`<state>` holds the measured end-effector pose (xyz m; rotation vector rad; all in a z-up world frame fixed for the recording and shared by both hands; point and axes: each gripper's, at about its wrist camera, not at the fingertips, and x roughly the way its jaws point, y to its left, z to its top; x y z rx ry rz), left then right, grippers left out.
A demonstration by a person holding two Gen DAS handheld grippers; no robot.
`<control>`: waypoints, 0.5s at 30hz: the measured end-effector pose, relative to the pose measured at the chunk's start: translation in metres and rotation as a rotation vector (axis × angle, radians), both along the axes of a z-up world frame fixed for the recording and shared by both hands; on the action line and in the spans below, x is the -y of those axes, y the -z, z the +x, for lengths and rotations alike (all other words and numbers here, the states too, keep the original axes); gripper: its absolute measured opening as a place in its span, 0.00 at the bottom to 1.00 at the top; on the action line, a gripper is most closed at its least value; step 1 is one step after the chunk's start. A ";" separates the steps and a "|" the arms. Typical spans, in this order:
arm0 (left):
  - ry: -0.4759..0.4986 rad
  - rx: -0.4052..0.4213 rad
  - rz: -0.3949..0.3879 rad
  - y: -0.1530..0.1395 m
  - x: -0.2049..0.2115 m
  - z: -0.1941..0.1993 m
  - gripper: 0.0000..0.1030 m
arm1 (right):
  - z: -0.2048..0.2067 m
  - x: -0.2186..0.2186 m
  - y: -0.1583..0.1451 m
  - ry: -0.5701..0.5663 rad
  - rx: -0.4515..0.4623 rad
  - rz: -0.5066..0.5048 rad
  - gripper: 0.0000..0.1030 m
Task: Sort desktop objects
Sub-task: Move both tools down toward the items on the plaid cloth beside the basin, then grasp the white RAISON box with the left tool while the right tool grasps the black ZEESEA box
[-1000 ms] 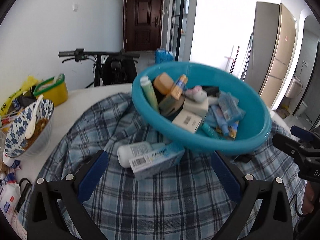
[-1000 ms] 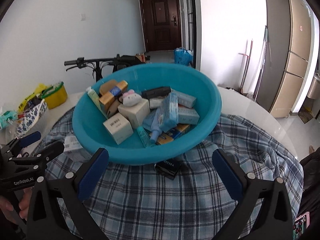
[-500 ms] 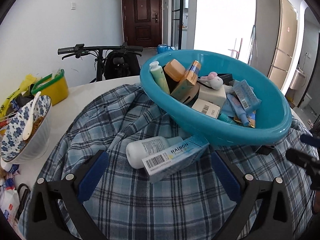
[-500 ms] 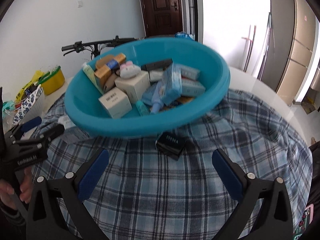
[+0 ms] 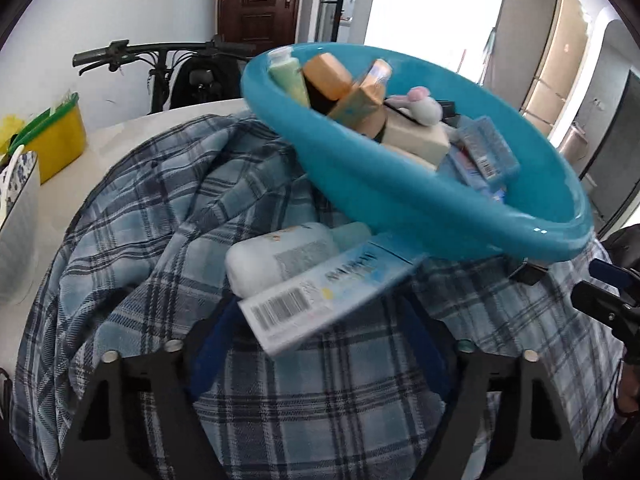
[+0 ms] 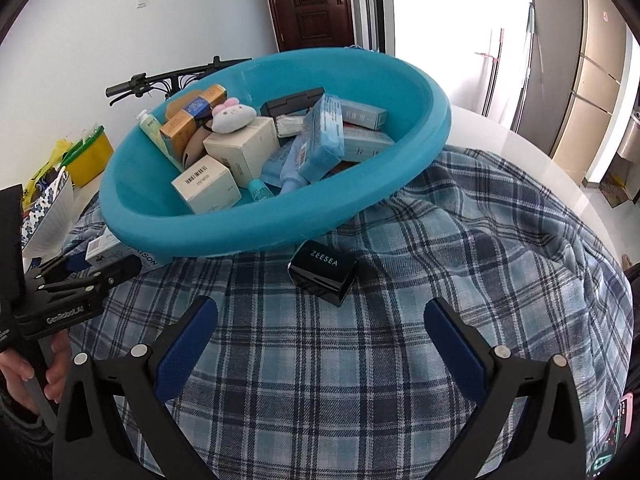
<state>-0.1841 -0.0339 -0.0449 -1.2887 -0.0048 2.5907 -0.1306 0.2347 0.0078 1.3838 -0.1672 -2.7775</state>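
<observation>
Pale-blue carton (image 5: 320,292) lies barcode-end toward left fingers (image 5: 212,336).

"ZEESEA" on black case (image 6: 323,276), "GenRobot.AI" on left tongs (image 6: 80,280)

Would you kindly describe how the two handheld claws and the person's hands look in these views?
Both claws, left claw and right claw, have black angular frames with silver round fasteners and blue finger pads. Seen from the right wrist camera, the left claw's body carries white "GenRobot.AI" lettering. The person's bare left hand grips a grey handle beneath it.
</observation>
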 end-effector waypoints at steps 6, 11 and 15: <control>0.016 0.009 0.031 -0.007 0.007 0.007 0.58 | -0.003 0.000 0.006 0.001 0.019 -0.004 1.00; 0.048 0.037 0.042 -0.010 0.006 0.017 0.48 | -0.005 -0.004 0.008 0.009 0.026 -0.008 1.00; 0.082 0.058 0.051 -0.013 0.000 0.026 0.44 | -0.007 -0.007 0.010 0.021 0.038 -0.019 1.00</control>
